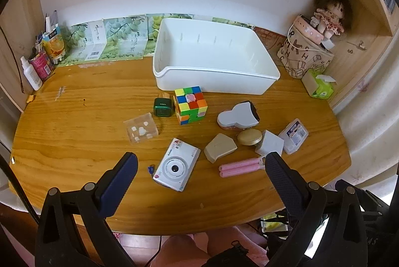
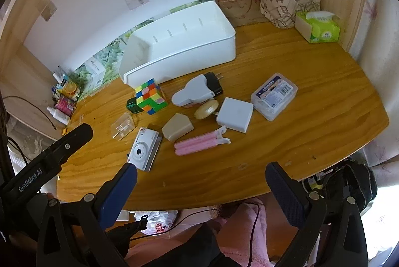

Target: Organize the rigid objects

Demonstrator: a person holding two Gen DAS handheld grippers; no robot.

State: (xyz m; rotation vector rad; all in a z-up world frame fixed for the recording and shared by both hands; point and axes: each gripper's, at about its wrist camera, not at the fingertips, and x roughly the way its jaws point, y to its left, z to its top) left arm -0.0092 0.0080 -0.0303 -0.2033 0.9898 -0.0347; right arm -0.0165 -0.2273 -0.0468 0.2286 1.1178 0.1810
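Observation:
A white bin [image 1: 214, 62] [image 2: 182, 47] stands empty at the back of the wooden desk [image 1: 74, 132]. In front of it lie a colour cube [image 1: 190, 105] [image 2: 150, 96], a green box [image 1: 163, 107], a clear case [image 1: 141, 131], a white camera [image 1: 177, 164] [image 2: 144, 148], a beige block [image 1: 220, 147] [image 2: 177, 130], a pink clip [image 1: 240, 167] [image 2: 199, 143], a white charger [image 2: 234, 113] and a grey plug adapter [image 1: 238, 115]. My left gripper [image 1: 200, 162] hangs open above the camera. My right gripper [image 2: 200, 173] is open over the desk's near edge.
A printed bag with a doll [image 1: 329, 10] and a green tissue pack [image 2: 319, 29] fill the back right corner. Bottles and cartons [image 1: 42, 55] crowd the back left. A clear labelled box [image 2: 274, 96] lies right of the charger. The other gripper's arm [image 2: 49, 157] shows at left.

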